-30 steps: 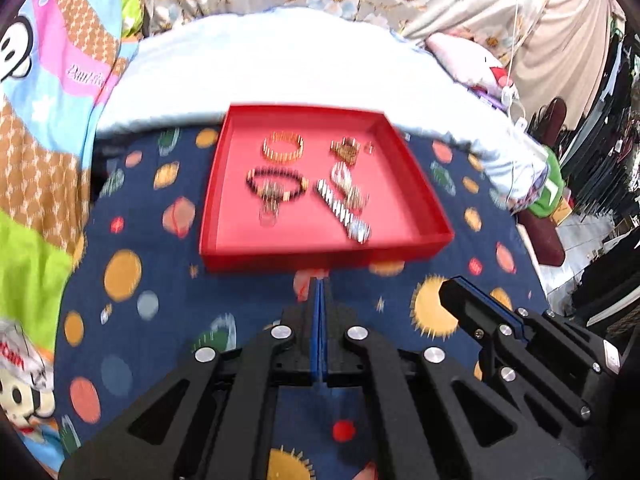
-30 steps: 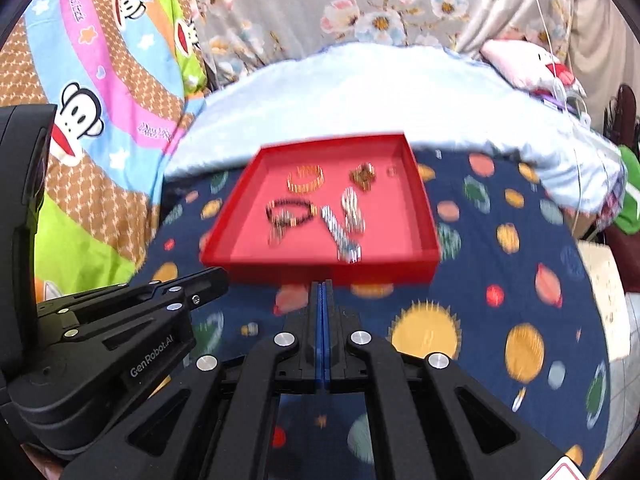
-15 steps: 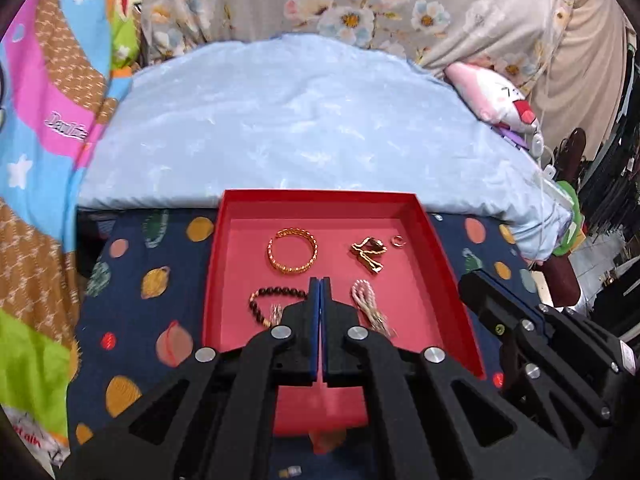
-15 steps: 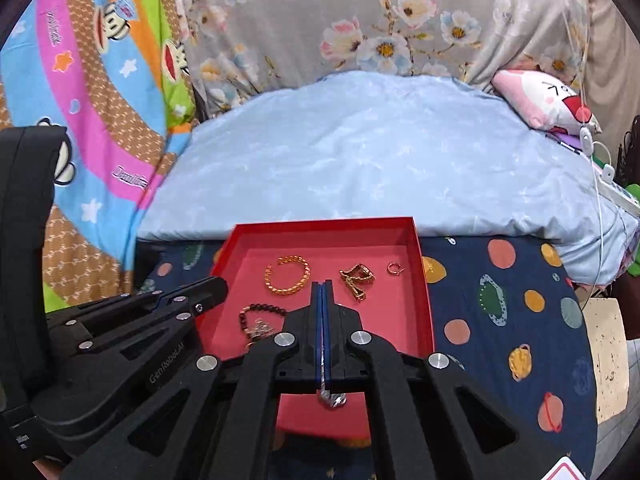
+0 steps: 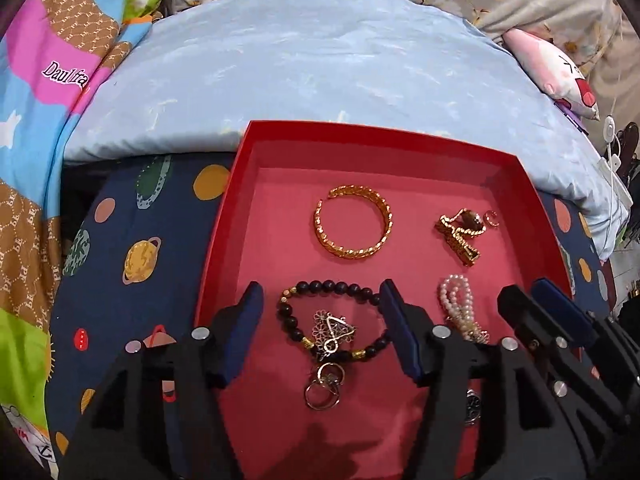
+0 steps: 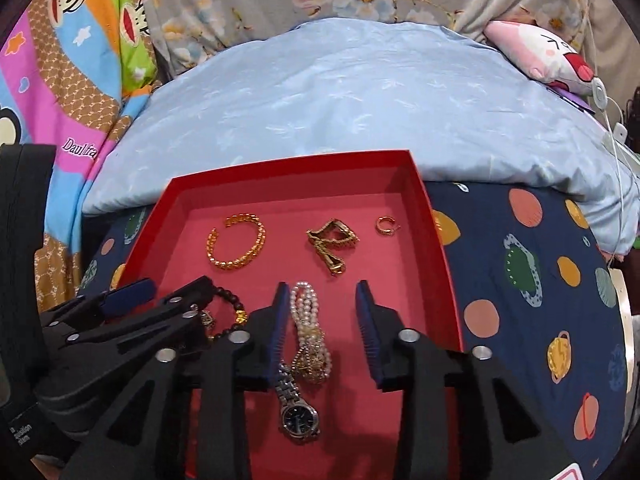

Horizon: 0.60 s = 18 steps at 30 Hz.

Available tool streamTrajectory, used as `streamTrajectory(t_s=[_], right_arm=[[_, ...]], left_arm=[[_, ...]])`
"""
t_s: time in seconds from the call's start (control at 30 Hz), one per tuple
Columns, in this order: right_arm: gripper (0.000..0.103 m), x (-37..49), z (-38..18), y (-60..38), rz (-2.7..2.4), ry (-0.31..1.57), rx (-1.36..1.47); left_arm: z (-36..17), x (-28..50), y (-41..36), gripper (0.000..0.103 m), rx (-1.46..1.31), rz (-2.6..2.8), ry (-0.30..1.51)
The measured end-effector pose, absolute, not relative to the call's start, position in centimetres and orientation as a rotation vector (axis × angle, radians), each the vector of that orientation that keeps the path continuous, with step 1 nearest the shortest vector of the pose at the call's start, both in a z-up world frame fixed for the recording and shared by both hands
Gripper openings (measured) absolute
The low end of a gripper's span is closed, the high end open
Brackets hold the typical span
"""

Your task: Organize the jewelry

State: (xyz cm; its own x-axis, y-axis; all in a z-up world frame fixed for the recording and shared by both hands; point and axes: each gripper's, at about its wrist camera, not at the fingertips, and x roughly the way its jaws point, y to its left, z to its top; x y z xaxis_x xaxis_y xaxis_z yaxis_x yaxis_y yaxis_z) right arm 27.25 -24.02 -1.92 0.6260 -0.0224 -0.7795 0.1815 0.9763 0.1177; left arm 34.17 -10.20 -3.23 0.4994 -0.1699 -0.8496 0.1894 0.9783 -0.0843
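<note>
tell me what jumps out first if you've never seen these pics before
The bright red tray on the planet-print blanket grabs the eye, with jewelry spread over its floor: a gold bangle toward the far side, a black bead bracelet nearer. Next come the two black grippers: the left gripper straddling the bead bracelet, the right gripper around a pearl bracelet, both opening and touching nothing.

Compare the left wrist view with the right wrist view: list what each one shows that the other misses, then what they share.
Left wrist only: the key ring and filigree charm on the black bead bracelet, lying between the opening left tongs.

Right wrist only: the wristwatch face, unobstructed.

Both: red tray, gold bangle, gold chain, small gold ring, and the pearl strand between the opening right tongs.
</note>
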Motion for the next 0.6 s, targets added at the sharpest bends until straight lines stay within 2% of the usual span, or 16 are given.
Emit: streamTrajectory(t_s=[0.03,0.1,0.17,0.23,0.37,0.43,0.6], right_arm=[[0.051,27.1,-1.9,-24.2,-0.126,0.885,0.192],[0.063,26.7,-1.8,-24.7,-0.136,0.875,0.203],[0.068,26.0,-1.5,-25.3,-0.148,0.862,0.229],[0.070,25.6,-1.2,-25.4,-0.145,0.859,0.238],[0.072,23.7,-0.3,-24.9,-0.139,0.856,0.227],[0.072,22.6,0.3,-24.6,-0.132,0.845,0.236],[0.077,19.2,2.3,-23.6,-0.116,0.815,0.258]], left_arm=[[-3.3,34.1,-10.0,0.061,0.021,-0.213,1.027],[-3.3,33.9,-9.9,0.061,0.027,-0.218,1.024],[-3.2,33.5,-10.0,0.064,0.037,-0.217,1.025],[-2.9,33.1,-9.7,0.068,0.023,-0.223,1.030],[-2.2,31.6,-9.4,0.070,0.014,-0.221,1.031],[-1.5,30.4,-9.0,0.076,0.026,-0.199,1.024],[0.5,27.3,-7.5,0.082,0.019,-0.192,0.982]])
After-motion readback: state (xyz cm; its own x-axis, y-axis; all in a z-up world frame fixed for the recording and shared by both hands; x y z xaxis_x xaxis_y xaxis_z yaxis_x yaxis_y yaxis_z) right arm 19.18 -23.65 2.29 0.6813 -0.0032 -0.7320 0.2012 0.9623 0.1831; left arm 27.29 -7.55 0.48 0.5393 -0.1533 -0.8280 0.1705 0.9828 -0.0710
